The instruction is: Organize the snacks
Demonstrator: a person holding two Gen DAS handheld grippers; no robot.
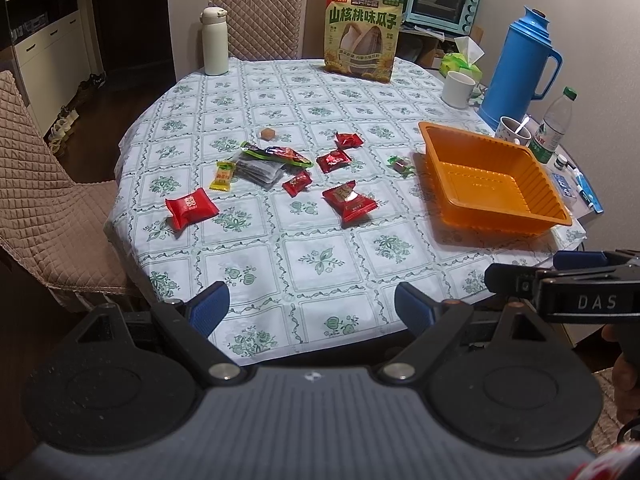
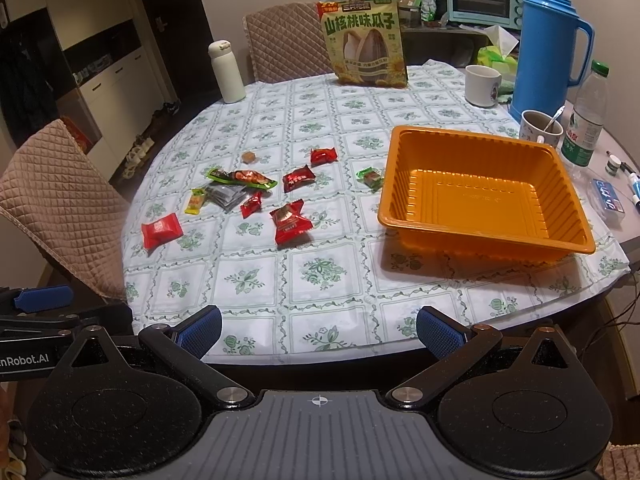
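Note:
Several small wrapped snacks lie scattered on the round table: a red packet [image 1: 191,208] [image 2: 161,230] at the left, a bigger red packet [image 1: 349,200] [image 2: 290,222], a yellow one [image 1: 223,176], a green-orange pack [image 1: 276,154] [image 2: 242,177] over grey sachets, and a green candy [image 1: 401,164] [image 2: 371,178] beside an empty orange tray [image 1: 496,178] [image 2: 480,194]. My left gripper [image 1: 312,306] and right gripper [image 2: 318,330] both hover open over the near table edge, holding nothing. The right gripper's side shows in the left wrist view.
At the back stand a large sunflower-seed bag [image 1: 363,36] [image 2: 365,42], a white flask [image 1: 215,42], a blue thermos [image 1: 520,64] [image 2: 550,44], two mugs [image 2: 482,85], a water bottle [image 2: 586,120]. Quilted chairs [image 1: 48,200] stand at the left and far side.

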